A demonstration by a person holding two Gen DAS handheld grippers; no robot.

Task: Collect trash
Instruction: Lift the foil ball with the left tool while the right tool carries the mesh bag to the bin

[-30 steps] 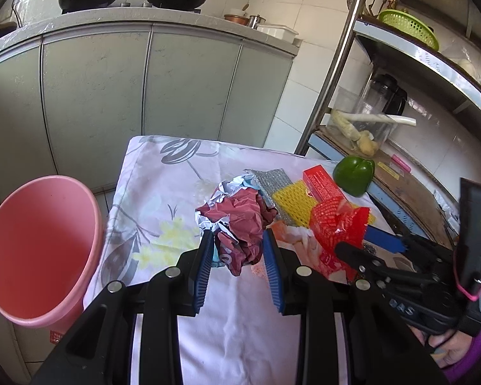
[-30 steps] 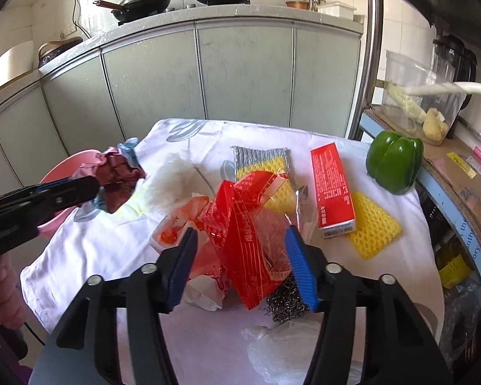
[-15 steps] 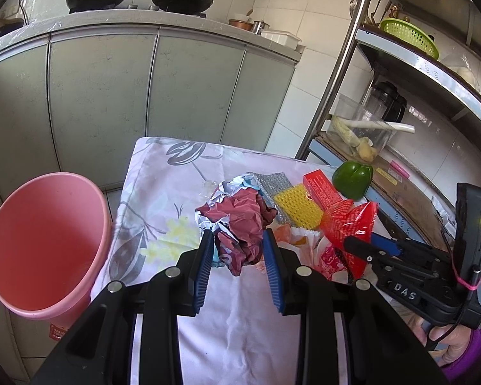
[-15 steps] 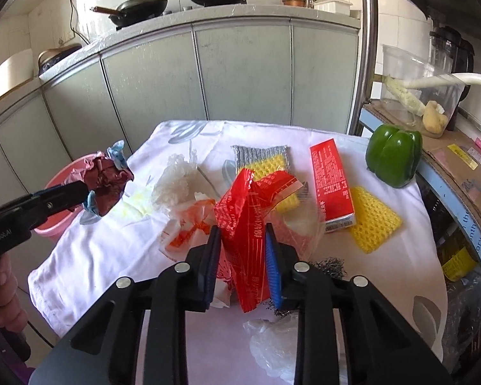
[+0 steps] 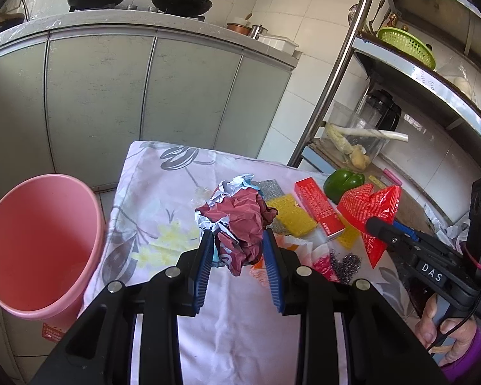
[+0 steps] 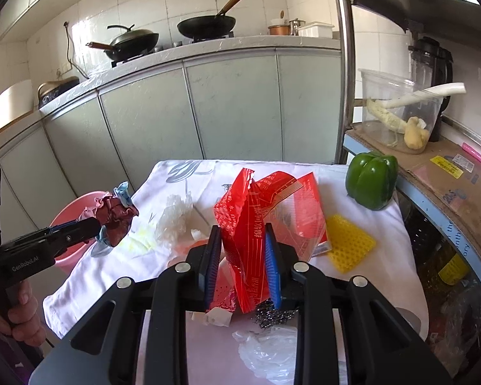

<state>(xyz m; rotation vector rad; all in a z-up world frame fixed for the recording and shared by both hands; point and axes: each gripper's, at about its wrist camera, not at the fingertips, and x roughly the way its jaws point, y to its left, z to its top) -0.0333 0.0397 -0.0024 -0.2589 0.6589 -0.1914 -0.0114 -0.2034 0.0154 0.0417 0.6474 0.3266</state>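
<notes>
Both jaws clamped: left gripper (image 5: 239, 253) on crumpled maroon wrapper (image 5: 240, 215), right gripper (image 6: 242, 263) on red bag (image 6: 250, 224), both above tablecloth (image 5: 150, 199). Risk: slick bag slips before reaching pink bin (image 5: 38, 240) beside it.

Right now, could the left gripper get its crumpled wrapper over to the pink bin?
Probably yes. The left gripper is shut on the crumpled wrapper, held above the table, and the pink bin stands open beside it with nothing between.

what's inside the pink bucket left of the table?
Left wrist view: the round pink plastic bucket shows only bare pink wall. Its near rim covers the bottom, so trash there can't be ruled out.
</notes>
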